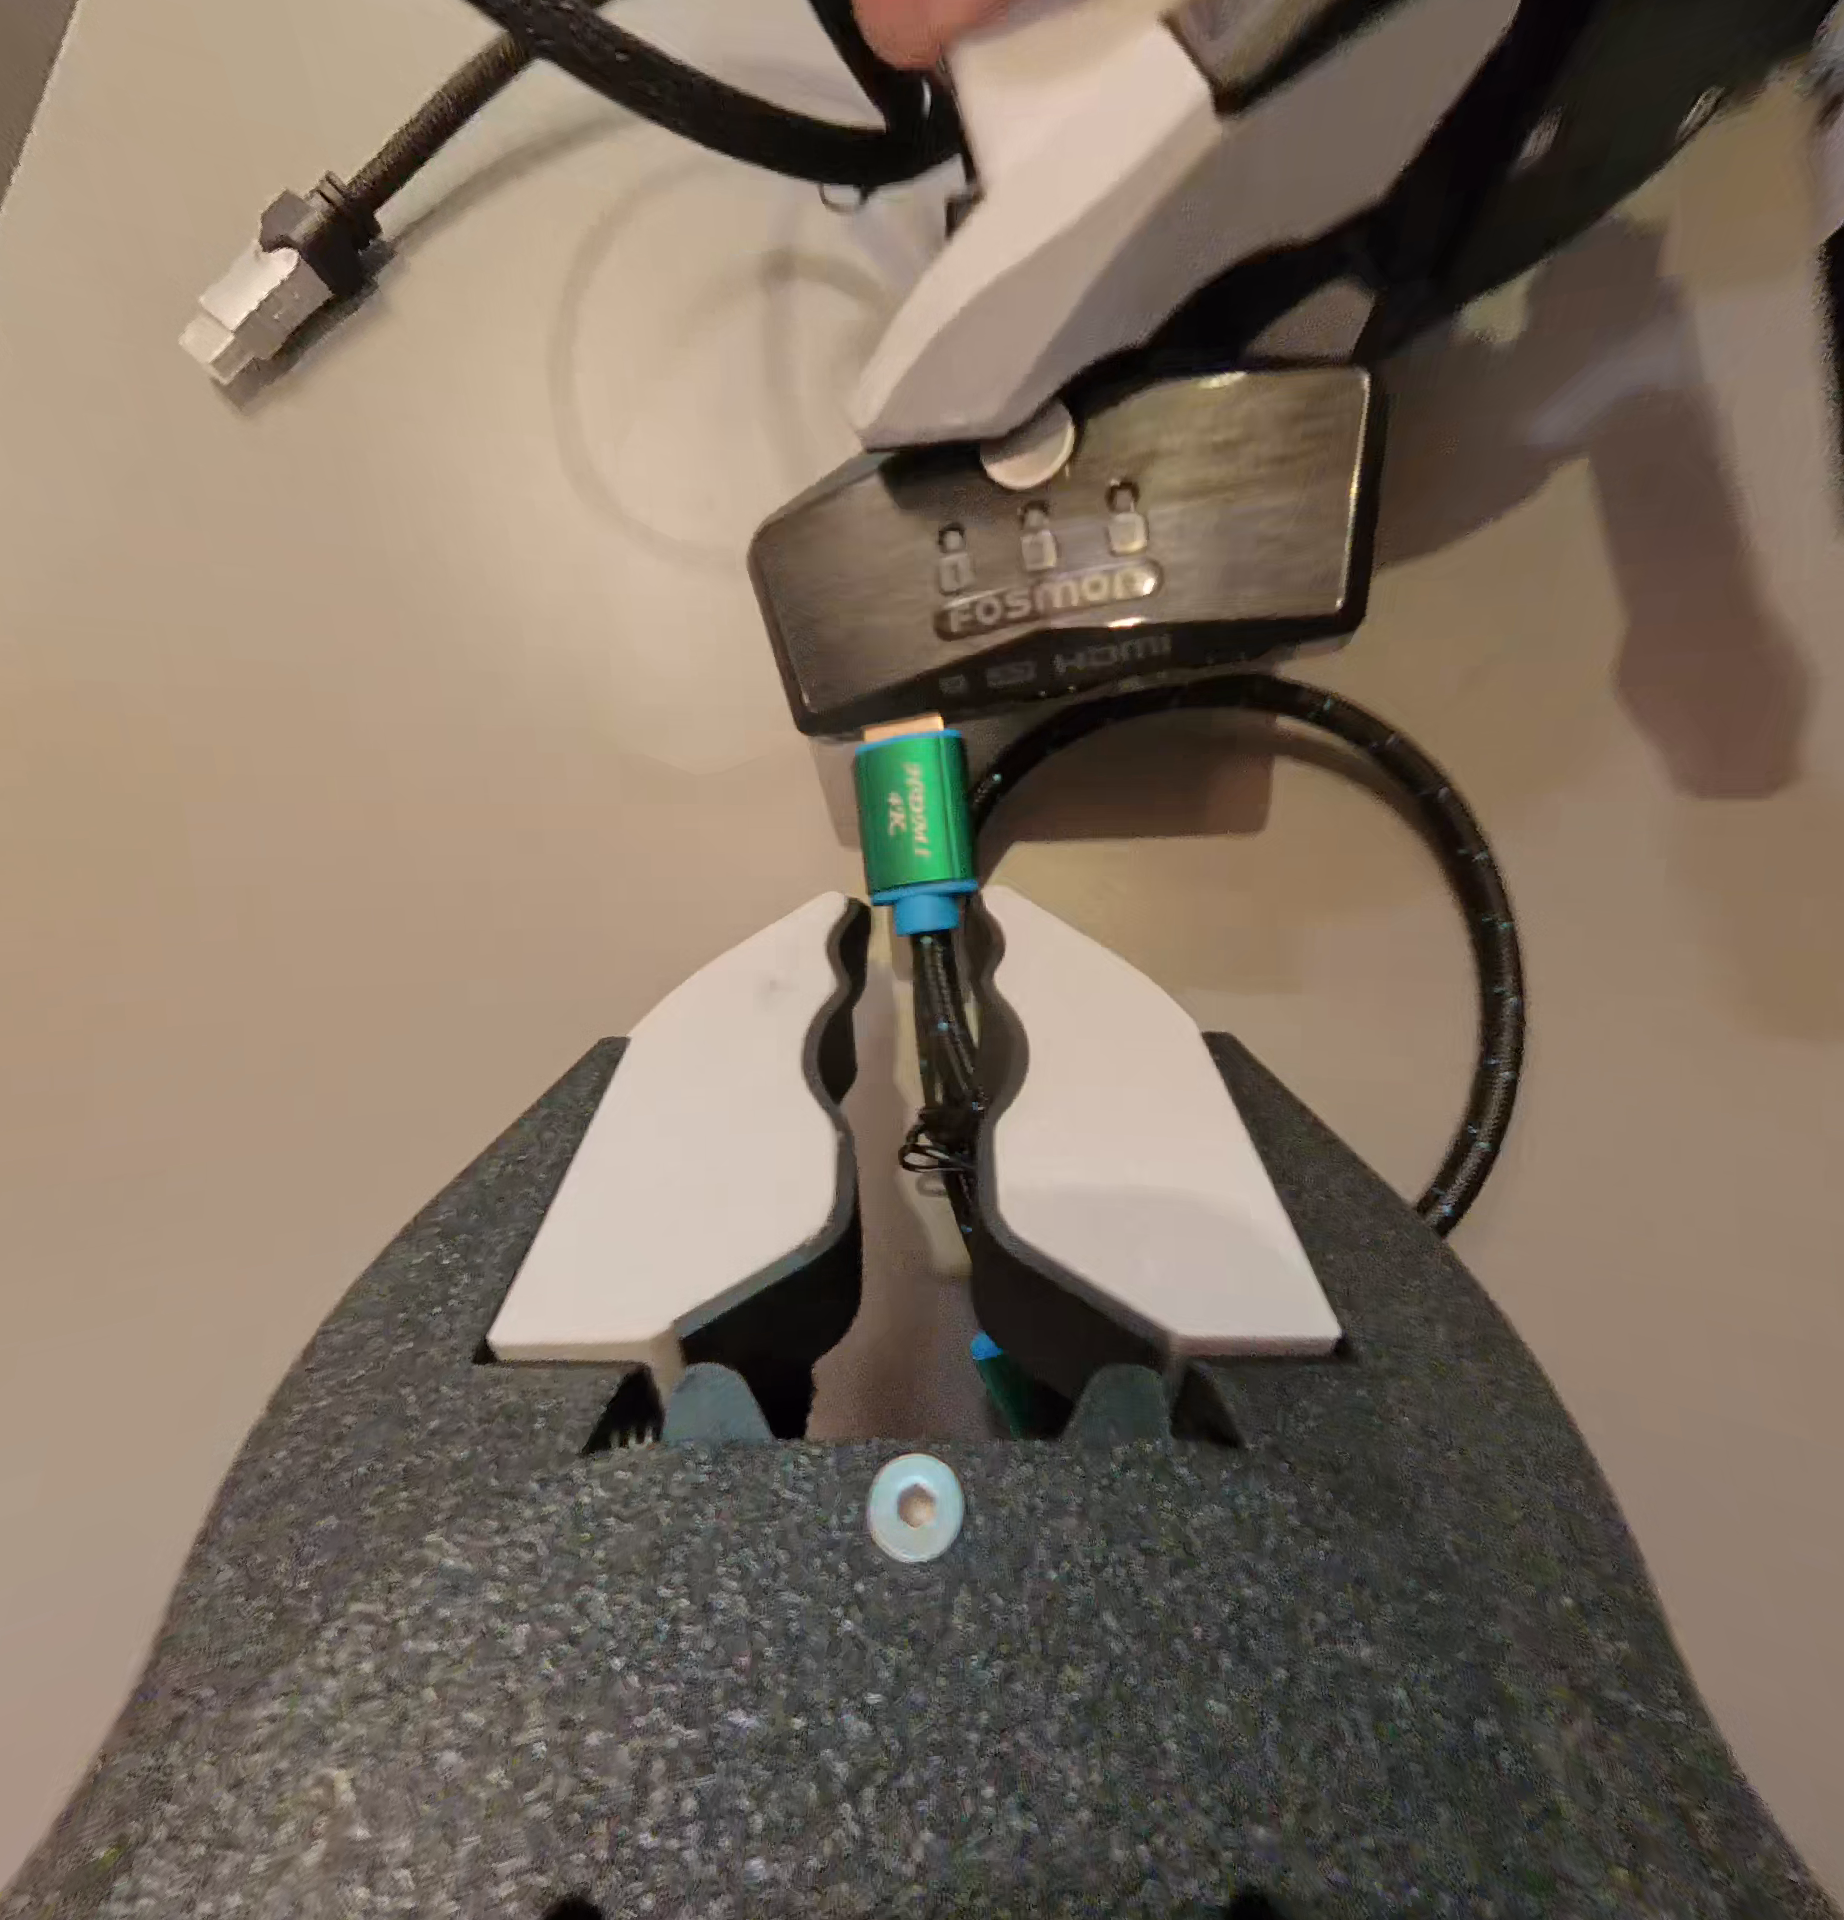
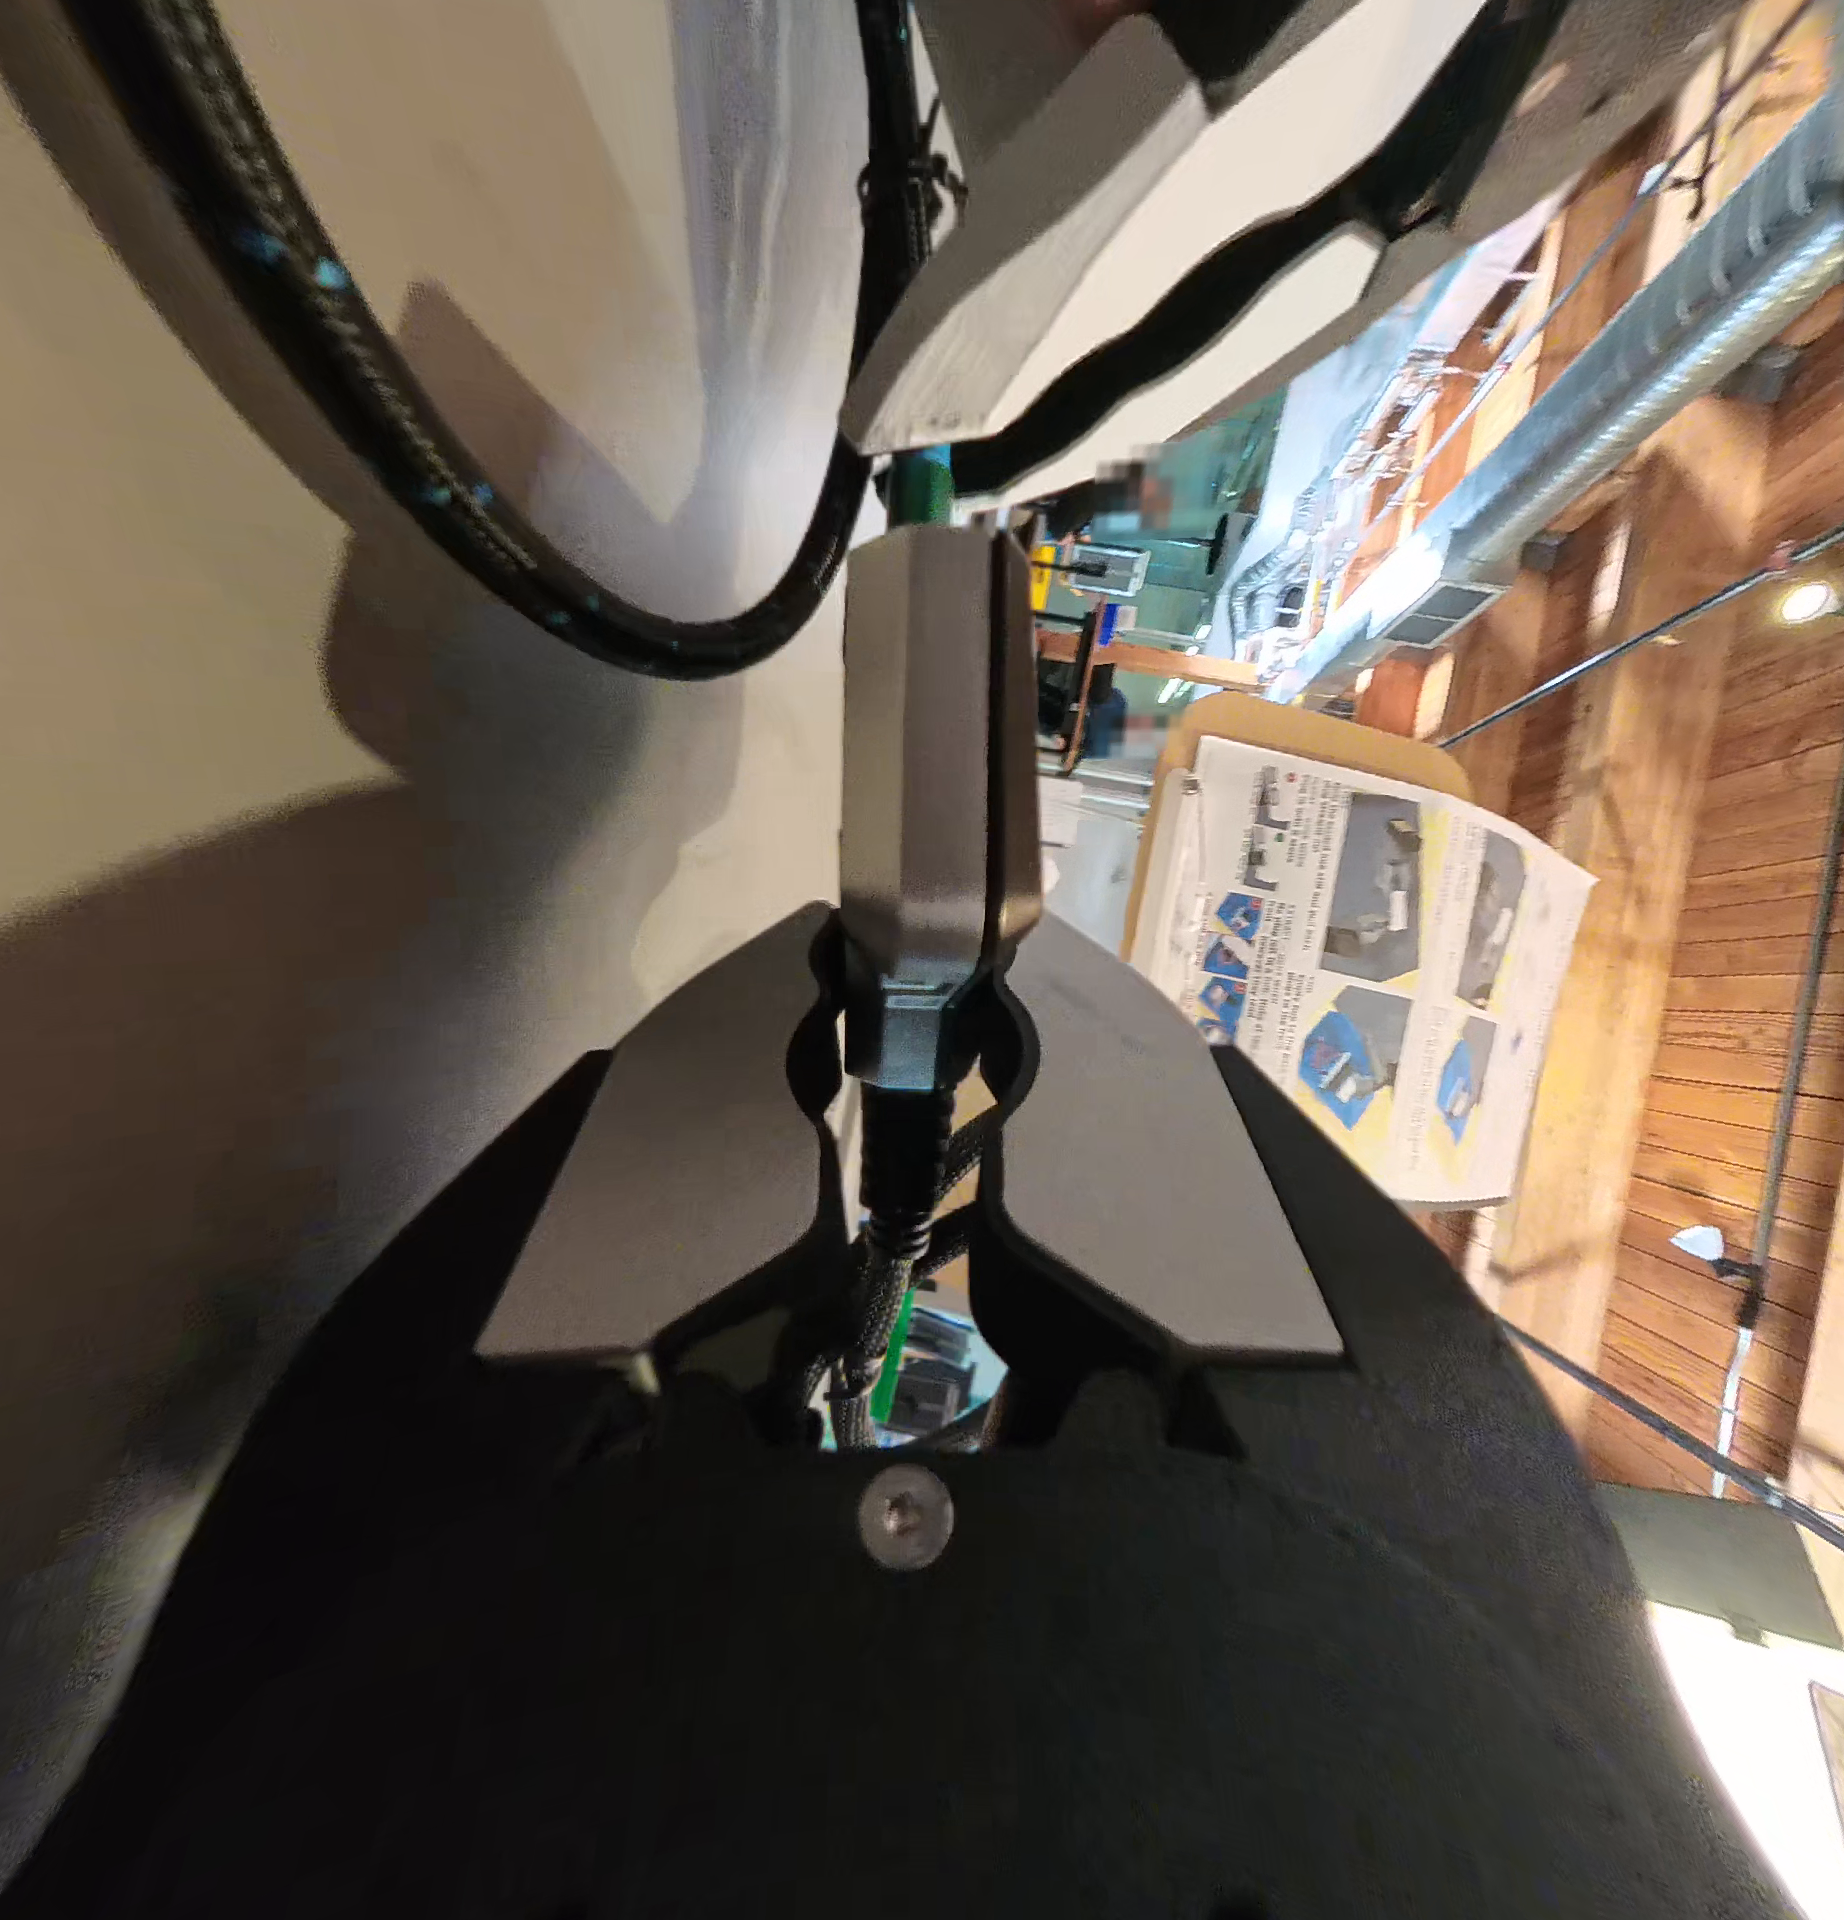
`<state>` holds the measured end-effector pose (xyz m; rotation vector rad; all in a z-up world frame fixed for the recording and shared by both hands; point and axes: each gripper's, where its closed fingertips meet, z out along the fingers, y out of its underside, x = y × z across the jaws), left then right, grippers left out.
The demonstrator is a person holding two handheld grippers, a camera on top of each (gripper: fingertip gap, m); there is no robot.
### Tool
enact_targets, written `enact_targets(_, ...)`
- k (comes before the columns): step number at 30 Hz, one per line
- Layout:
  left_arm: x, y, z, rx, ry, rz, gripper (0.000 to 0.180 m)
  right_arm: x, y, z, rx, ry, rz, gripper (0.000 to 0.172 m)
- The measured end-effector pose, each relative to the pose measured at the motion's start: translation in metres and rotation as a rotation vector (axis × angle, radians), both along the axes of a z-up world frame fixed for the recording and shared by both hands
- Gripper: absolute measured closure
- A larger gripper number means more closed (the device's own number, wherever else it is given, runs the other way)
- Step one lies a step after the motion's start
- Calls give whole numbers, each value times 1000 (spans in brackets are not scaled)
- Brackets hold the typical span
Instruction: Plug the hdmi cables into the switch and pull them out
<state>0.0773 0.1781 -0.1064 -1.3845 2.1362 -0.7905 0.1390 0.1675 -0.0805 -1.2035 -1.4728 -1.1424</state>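
Note:
A black switch box (image 1: 1063, 582) is held over the beige table (image 1: 326, 727). A green plug (image 1: 910, 810) with a blue collar sits in its near edge. My left gripper (image 1: 918, 909) is open just behind the plug. The plug's braided cable (image 1: 1469, 935) runs between the white fingers (image 1: 752, 1039), with a gap on the left side. My right gripper (image 1: 959, 416) comes from above and is shut on the box's far end. In the right wrist view my right gripper (image 2: 923, 966) clamps the box (image 2: 918, 727) edge-on, and the left gripper (image 2: 928, 462) shows beyond by the green plug (image 2: 918, 499).
A second black braided cable with a silver connector (image 1: 263, 301) lies at the table's far left. The blue-flecked cable (image 2: 378, 332) loops beside the box. A clipboard with a printed sheet (image 2: 1417, 987) and a metal duct (image 2: 1624, 343) show in the background. My right fingertips sit around 7 cm from my left ones.

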Motion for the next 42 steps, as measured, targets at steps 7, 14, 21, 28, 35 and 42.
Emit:
enact_targets(7, -2, -12, 3, -172, -36, -51, 151, -4, -3, 8, 56, 4, 31, 149)
enact_targets(14, 5, -25, 9, -165, -53, -65, 158, -14, -6, 7, 55, 5, 61, 150)
enact_targets(21, 1, -24, 11, -142, -35, -54, 154, -16, -7, 9, 62, 3, 63, 149)
enact_targets(28, -8, -27, -2, -213, 79, -45, 152, -15, -6, 10, 75, -10, 50, 149)
enact_targets(35, 0, -23, 5, -216, 51, 10, 158, -11, -7, 17, 91, 3, 30, 150)
enact_targets(42, 3, -21, 0, -197, 54, 30, 159, -11, -8, 11, 61, 11, 20, 151)
